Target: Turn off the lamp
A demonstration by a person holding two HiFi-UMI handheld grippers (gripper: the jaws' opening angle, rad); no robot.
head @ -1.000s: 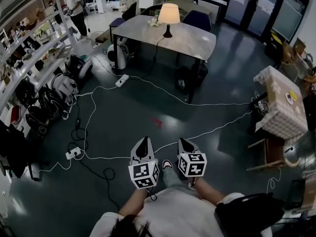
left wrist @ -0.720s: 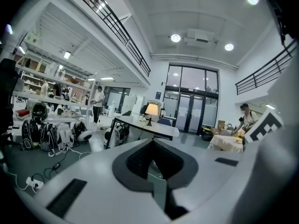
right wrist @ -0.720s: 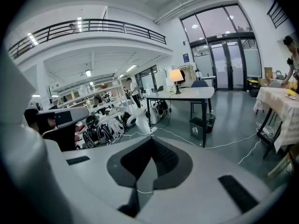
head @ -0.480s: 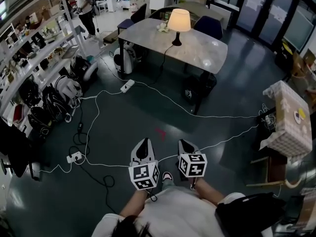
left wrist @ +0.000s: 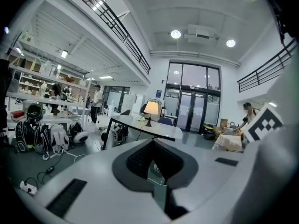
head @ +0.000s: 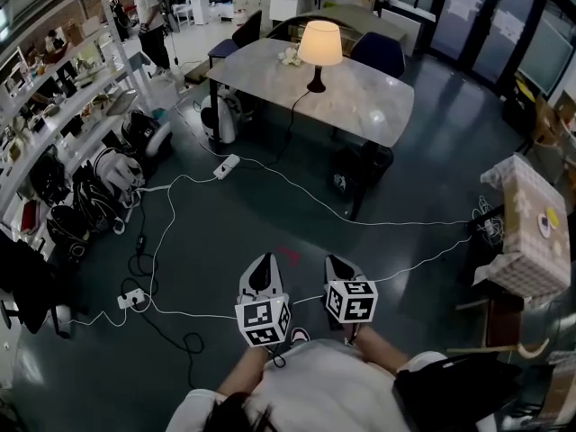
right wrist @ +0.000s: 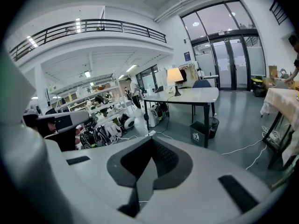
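The lit lamp [head: 319,50] stood on the table [head: 364,106], far from both grippers. Left gripper [head: 262,261] and right gripper [head: 336,261] were squeezed shut, holding nothing. A power strip [head: 225,166] and white cord [head: 360,223] lay before the table.

No words or numbers we can read, square markers on left cube [head: 262,320] and right cube [head: 350,301], lower middle, blue door sign [left wrist: 158,93] too small.

Dark glossy floor [head: 252,205], grey table [head: 364,97], cluttered shelves [head: 54,106], glass doors [head: 486,25] beyond.
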